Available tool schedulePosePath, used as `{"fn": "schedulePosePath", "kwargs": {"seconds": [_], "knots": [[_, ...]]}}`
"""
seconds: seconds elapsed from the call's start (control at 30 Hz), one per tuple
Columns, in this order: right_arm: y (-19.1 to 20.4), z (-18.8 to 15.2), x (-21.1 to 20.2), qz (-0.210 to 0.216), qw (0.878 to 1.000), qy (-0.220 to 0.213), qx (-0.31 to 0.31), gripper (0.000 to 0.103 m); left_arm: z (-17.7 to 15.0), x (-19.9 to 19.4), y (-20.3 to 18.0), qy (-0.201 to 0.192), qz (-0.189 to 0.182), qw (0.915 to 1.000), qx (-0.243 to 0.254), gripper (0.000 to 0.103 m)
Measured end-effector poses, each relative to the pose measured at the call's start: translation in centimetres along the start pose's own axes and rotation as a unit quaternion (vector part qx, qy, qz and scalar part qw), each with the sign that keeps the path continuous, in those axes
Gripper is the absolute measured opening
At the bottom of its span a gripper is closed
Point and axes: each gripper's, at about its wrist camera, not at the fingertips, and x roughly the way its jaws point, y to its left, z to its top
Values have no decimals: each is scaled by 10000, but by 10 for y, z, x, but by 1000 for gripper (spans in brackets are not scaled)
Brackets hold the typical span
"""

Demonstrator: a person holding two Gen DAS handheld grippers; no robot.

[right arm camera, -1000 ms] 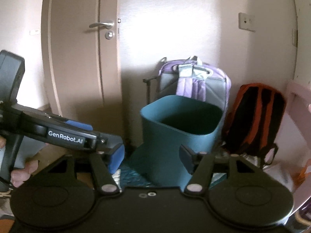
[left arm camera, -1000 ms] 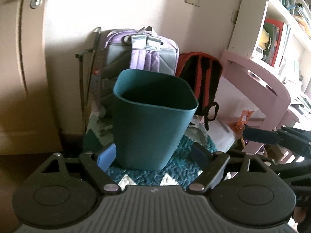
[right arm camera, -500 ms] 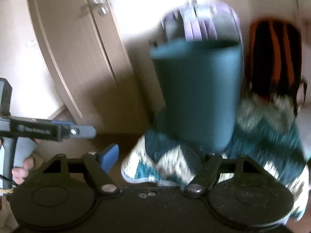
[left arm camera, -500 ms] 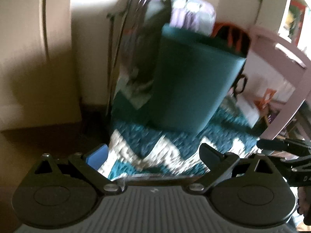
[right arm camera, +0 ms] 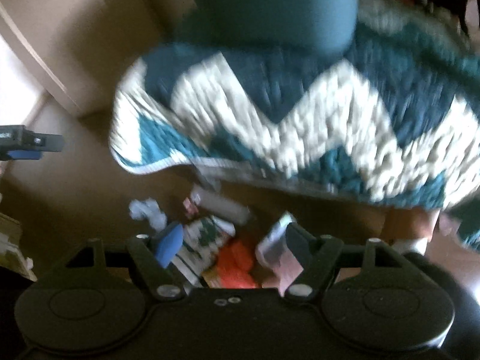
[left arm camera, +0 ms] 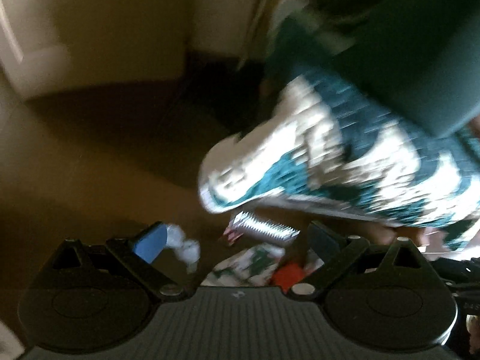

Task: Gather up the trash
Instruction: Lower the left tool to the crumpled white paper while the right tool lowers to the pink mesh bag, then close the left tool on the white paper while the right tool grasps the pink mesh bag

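Only right view shows left tool (right arm camera: 30,144), wide apart.

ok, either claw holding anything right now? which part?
Nothing held. Both the left claw and the right claw stand open above the litter on the floor, fingers clear of it.

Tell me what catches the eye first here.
The teal and white zigzag blanket fills the upper right of both views, with a teal bin standing on it. Below its edge, on the brown floor, lies a litter pile: crumpled white paper, an orange scrap, and a silver wrapper.
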Motion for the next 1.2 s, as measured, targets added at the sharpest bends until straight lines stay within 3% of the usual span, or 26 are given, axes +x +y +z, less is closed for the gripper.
{"fn": "schedulePosePath", "kwargs": {"seconds": [0.2,0.4,0.5,0.8,1.03,1.2], "knots": [[-30,-15,82,-430,9934,871,609,76,0,88,35,784,317,9963,-135,101],[-52,-36,150,-1078,9802,1565,556,75,-14,181,63,1834,479,9807,-472,101],[-70,-48,179,-1255,9695,1970,740,75,-20,220,69,2141,499,9736,-606,101],[-97,-64,231,-1175,9538,2415,1348,75,-40,315,85,2645,627,9580,-914,100],[-98,-75,265,-1105,9441,2791,1359,75,-55,359,92,2687,693,9542,-1118,100],[-101,-79,279,-1137,9434,2822,1317,73,-62,370,91,2644,769,9553,-1077,96]]}}
